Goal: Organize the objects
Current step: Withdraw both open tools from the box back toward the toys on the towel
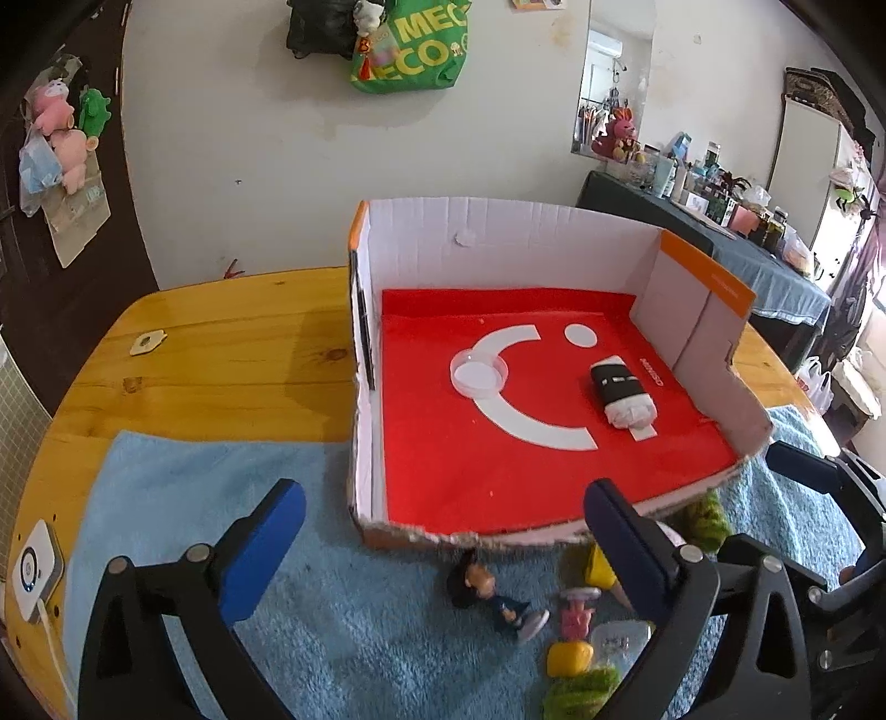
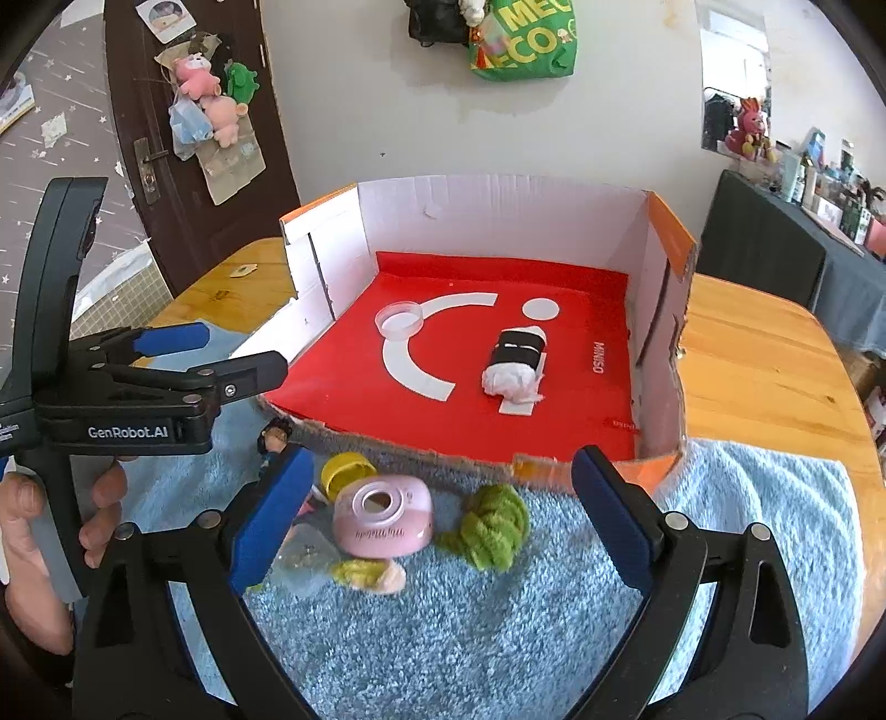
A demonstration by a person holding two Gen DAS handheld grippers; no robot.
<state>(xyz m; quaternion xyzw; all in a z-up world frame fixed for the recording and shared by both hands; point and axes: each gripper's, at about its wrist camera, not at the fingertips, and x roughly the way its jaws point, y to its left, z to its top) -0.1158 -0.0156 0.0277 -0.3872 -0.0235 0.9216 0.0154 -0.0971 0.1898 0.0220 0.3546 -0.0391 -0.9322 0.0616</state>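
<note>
Crowding risk at the box's front lip

Hovering low, both grippers sit over the pile of small things on the blue towel [image 2: 554,609], lower half of each frame. Right gripper [image 2: 443,526] has jaws wide apart, nothing between them; left gripper [image 1: 437,554] likewise spread, empty.

Task's things: pink round case [image 2: 385,515], green fuzzy ball [image 2: 493,526], yellow cap [image 2: 346,471], little figurine [image 1: 493,595], yellow block [image 1: 569,657], all bunched just in front of the cardboard box [image 2: 659,288]. Already inside on the red liner, centre of frame: clear round lid [image 2: 398,320] and black-and-white roll [image 2: 515,360].

Likely trouble:
- Items touch or overlap, so closing on the pink case could drag the cap or a crumpled clear wrapper [image 2: 302,559] along.
- Case looks smooth and domed; a pinch could squirt it out.
- Torn front edge of the box stands right behind the pile; a low carry may snag it.
- Grippers are near each other at the left of the right-wrist view; both reaching could collide.
- Fuzzy ball squashes, grip may feel false.

Around: wooden table [image 2: 775,360], a white device [image 1: 36,570] at lower left of the left-wrist view, well apart. Green bag [image 2: 526,44] on the wall, irrelevant.
</note>
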